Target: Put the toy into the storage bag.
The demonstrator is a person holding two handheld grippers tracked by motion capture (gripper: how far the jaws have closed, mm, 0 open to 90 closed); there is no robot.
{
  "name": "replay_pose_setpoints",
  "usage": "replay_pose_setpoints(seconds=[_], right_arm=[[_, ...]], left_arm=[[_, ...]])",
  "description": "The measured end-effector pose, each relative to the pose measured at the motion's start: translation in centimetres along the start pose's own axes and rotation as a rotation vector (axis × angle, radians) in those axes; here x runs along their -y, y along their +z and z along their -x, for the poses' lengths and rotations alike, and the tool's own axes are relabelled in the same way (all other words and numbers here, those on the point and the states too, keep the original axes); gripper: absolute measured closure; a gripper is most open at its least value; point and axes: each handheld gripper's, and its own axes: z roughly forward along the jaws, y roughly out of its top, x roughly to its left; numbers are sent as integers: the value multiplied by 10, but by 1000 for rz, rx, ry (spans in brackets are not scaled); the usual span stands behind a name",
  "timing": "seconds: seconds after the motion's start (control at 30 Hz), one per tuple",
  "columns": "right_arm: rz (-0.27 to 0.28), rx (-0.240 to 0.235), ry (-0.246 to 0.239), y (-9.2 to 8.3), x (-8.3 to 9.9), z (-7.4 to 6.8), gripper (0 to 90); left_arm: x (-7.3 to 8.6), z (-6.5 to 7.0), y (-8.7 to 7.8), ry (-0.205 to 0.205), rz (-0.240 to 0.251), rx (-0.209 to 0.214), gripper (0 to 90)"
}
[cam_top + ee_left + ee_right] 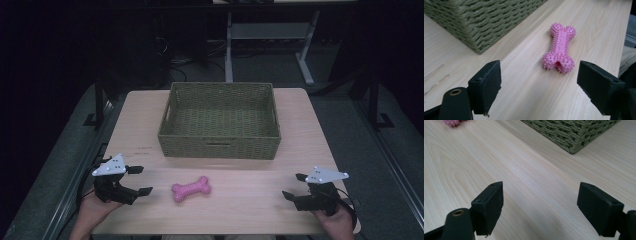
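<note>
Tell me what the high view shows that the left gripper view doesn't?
Only the high view shows the whole basket with its inside, the right gripper and both hands. Only the left gripper view shows the bone toy's little spikes and the slit at its near end, with the left gripper jaws open. Both share the toy, the basket and the wooden table.
</note>
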Motion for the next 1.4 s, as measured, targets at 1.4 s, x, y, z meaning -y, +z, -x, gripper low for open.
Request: replay_pose_setpoints(seconds=[1.4], right_arm=[[-2, -19, -23, -1, 0, -3, 207]], left_arm=[[-58, 22, 79, 153, -299, 136, 199]])
